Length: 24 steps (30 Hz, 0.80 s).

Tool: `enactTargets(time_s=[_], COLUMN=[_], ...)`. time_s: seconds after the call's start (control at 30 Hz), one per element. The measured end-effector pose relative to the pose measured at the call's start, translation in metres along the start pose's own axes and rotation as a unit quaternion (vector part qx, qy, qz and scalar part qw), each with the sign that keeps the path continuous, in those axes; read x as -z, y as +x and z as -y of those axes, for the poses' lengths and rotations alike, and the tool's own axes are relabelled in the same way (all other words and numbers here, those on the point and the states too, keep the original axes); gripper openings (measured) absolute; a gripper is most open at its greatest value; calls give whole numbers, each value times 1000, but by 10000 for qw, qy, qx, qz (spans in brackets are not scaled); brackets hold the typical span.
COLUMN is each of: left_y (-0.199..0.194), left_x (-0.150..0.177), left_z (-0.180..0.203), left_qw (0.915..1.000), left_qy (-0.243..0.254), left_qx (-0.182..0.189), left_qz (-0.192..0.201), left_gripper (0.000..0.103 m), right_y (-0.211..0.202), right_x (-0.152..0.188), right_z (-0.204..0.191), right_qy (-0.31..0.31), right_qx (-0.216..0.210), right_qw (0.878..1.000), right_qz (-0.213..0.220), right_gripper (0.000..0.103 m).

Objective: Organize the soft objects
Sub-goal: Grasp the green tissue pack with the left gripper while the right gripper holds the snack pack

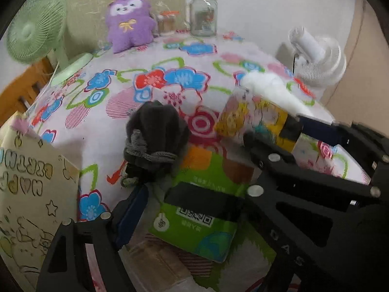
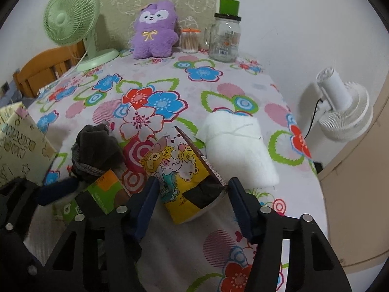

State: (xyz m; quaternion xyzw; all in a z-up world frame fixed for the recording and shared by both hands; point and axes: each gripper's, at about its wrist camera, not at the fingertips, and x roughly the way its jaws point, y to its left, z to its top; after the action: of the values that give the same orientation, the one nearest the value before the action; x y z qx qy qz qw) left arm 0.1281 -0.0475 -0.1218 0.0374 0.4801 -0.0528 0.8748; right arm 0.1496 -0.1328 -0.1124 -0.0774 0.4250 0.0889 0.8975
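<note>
On the flowered table, I see open room behind the yellow box. My right gripper tilts down, jaws half-spread astride that box, pads clear. My left gripper stands wide around the green box, gripping nothing.

Both grippers are tipped steeply downward over the table, side by side and close together. The left gripper stands with its jaws spread wide, one blue-padded finger low on the left of its own view, the other finger far off to the right. The right gripper has its jaws partly apart, the two blue pads facing each other without pressing on anything. Seen from the right wrist, the left gripper's black frame sits just beside it at the lower left.
</note>
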Motion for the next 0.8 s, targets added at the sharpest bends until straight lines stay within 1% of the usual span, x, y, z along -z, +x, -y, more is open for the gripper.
enactTargets(time_s=[0.03,0.1,0.17,0.27,0.33,0.37,0.43,0.57,0.67,0.73,0.8], left_y=[2,2,1,-1,-3,-5,-6,-9,-11,-13,-16], left_x=[1,3,4,6,8,8,10,11,13,14,15], left_z=[-3,-4,-2,0,1,2,4,7,9,12,15], left_qw=[9999,9999,10000,9999,9999,9999,9998,9997,9995,9991,9987], left_qy=[-87,-110,-69,-30,-19,-15,-16,117,183,277,362], left_qx=[71,52,24,104,143,129,122,138,154,213,184], left_qz=[-42,16,52,78,94,107,129,161,195,236,299], left_gripper=[86,85,79,70,67,62,59,55,54,54,54], right_y=[-1,-2,-3,-6,-8,-9,-11,-16,-21,-23,-25], right_x=[0,1,2,3,5,6,9,14,19,21,23], right_z=[-1,-1,0,1,1,1,2,4,5,7,9], right_qy=[-16,-56,-38,-21,8,17,56,182,276,335,394], right_qx=[10,45,40,8,2,6,1,7,5,-20,-24], right_qw=[10000,10000,10000,10000,10000,10000,10000,9998,9996,9994,9992], right_qz=[15,47,53,33,30,30,19,-18,-40,-72,-96], right_gripper=[59,56,56,55,55,54,54,53,49,49,48])
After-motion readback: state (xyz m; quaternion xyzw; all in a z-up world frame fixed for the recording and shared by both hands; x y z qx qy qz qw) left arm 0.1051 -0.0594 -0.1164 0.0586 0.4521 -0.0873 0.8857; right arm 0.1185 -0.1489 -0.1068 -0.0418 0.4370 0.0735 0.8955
